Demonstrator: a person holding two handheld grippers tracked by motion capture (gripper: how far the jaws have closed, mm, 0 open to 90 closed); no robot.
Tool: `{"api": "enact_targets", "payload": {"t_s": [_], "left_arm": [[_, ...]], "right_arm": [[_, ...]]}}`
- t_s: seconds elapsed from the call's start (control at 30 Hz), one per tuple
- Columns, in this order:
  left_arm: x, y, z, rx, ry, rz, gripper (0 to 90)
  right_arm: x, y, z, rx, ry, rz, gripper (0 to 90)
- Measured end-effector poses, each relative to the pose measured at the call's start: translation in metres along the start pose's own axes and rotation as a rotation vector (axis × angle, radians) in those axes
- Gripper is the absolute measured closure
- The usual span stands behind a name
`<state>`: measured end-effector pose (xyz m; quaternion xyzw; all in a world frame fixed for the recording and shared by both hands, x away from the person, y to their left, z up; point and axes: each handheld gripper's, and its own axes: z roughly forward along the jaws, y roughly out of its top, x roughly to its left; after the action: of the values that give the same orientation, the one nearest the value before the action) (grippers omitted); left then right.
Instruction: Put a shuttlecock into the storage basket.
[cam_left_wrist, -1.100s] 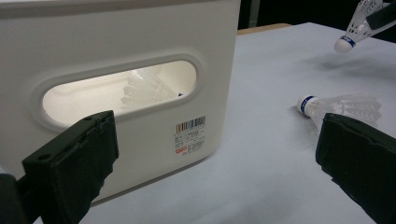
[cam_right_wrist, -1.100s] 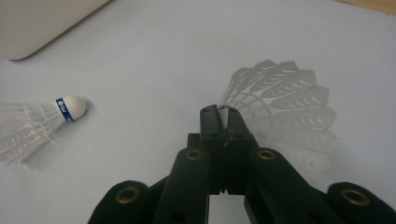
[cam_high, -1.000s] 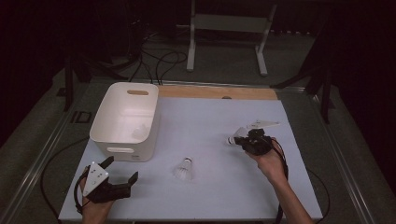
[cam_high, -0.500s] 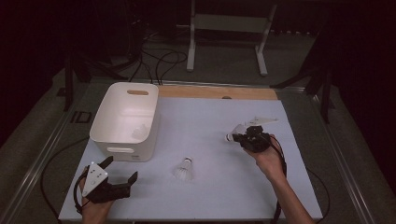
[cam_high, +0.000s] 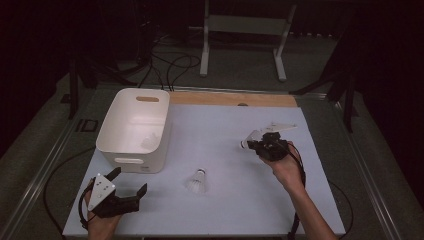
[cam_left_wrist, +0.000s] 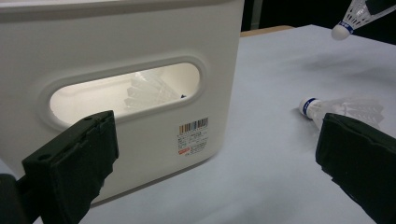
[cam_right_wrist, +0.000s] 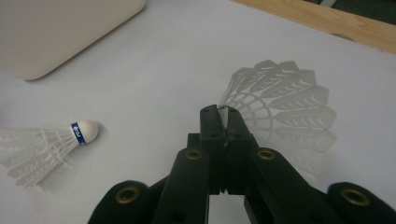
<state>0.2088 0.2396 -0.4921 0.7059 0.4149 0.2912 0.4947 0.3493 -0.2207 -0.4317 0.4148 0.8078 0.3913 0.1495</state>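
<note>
The right gripper (cam_high: 259, 145), clamped on a shuttlecock's (cam_right_wrist: 280, 105) skirt, has drifted slightly toward the white bin (cam_high: 131, 131), probably carrying it there; the left gripper (cam_high: 129, 182) waits open.

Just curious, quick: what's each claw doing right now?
Left gripper: open, holding nothing.
Right gripper: closed on a shuttlecock, pinching its feather skirt.

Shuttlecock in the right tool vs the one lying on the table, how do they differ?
The held shuttlecock is off the table, pinched by its skirt edge in the shut right tool; the loose shuttlecock lies on its side on the table, touched by nothing. In the high view the held one sits right of the loose one. Both have white feather skirts and white tips.
</note>
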Motion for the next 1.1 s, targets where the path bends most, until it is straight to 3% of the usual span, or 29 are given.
{"api": "enact_targets", "payload": {"t_s": [1.1], "left_arm": [[0.001,0.0,0.0,-0.001,0.002,0.001,0.0]], "right_arm": [[0.006,0.02,-0.006,-0.042,0.002,-0.025,89.0]]}}
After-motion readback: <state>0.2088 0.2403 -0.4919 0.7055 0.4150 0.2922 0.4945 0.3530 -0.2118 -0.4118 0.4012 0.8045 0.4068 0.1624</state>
